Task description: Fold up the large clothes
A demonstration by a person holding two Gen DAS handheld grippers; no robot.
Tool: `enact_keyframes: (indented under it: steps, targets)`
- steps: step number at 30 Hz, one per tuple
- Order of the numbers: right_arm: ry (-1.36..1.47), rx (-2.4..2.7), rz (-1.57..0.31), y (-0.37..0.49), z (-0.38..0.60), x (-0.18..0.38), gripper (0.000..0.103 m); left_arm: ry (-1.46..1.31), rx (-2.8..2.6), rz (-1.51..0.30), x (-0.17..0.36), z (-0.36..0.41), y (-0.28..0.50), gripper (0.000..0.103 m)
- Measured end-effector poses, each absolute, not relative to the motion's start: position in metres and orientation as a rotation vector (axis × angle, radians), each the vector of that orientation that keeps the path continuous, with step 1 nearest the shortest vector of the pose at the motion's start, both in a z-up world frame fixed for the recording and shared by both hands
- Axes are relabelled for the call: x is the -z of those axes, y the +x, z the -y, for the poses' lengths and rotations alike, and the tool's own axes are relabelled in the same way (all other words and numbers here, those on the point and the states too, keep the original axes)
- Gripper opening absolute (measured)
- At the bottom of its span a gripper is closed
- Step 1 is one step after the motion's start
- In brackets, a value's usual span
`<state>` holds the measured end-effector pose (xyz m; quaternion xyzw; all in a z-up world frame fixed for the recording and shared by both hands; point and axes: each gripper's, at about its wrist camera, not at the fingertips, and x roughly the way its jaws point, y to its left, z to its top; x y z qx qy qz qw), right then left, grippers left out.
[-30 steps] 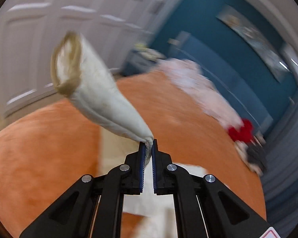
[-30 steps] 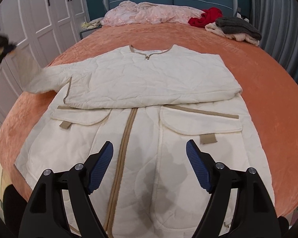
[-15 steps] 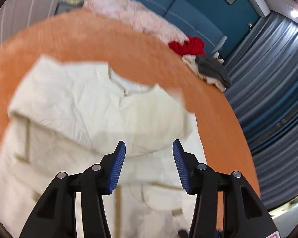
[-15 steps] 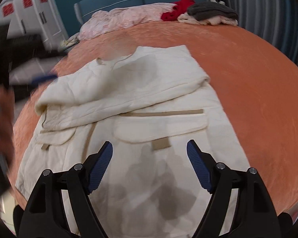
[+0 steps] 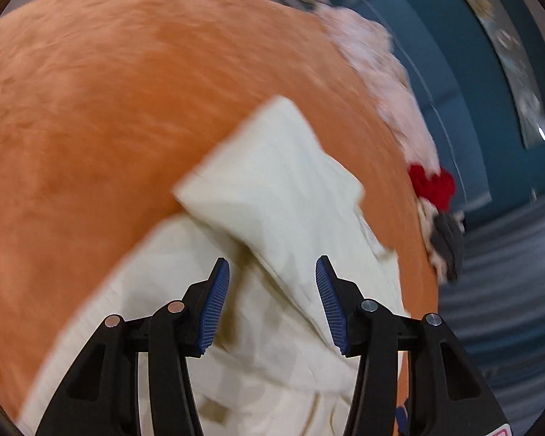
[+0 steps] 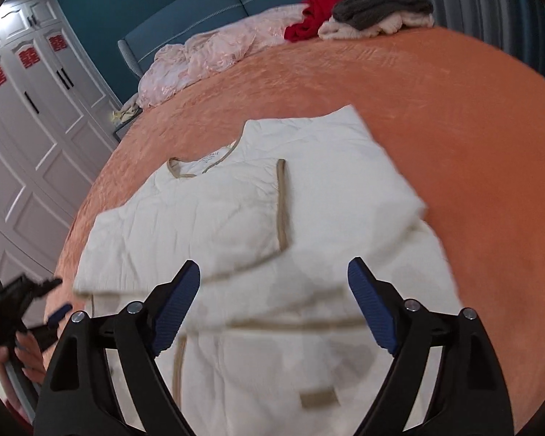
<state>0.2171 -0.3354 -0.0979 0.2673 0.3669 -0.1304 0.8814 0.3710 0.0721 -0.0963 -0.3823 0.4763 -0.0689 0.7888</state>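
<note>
A large cream quilted jacket (image 6: 309, 218) with tan trim lies flat on the orange bed (image 6: 472, 138), both sleeves folded across its chest. It also shows in the left wrist view (image 5: 272, 189), blurred. My left gripper (image 5: 270, 301) is open and empty above the jacket's left side; it also appears at the left edge of the right wrist view (image 6: 51, 301). My right gripper (image 6: 274, 309) is open and empty above the jacket's lower half.
A pink garment (image 6: 200, 61), a red one (image 6: 316, 11) and a grey-and-cream pile (image 6: 381, 14) lie at the head of the bed by the blue headboard (image 6: 214, 11). White wardrobe doors (image 6: 25, 116) stand on the left.
My left gripper let go of the left sleeve, which now lies folded across the jacket's chest, and drew back to the left. My right gripper stayed open and swung its view leftwards.
</note>
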Motion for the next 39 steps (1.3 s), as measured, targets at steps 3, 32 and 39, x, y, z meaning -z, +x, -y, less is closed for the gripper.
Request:
enact_keyframes:
  steps: [3, 32, 39]
  targets:
    - [0.595, 0.274, -0.78, 0.238, 0.34, 0.107, 0.081, -0.882, 0.105, -1.024, 0.105, -0.088, 0.382, 0.047]
    - [0.314, 0.359, -0.889, 0.238, 0.34, 0.138, 0.01, -0.19, -0.022, -1.034, 0.129, -0.025, 0.388, 0.003]
    - [0.332, 0.345, -0.905, 0.24, 0.341, 0.156, 0.014, -0.093, -0.035, -0.99, 0.138, -0.014, 0.385, 0.005]
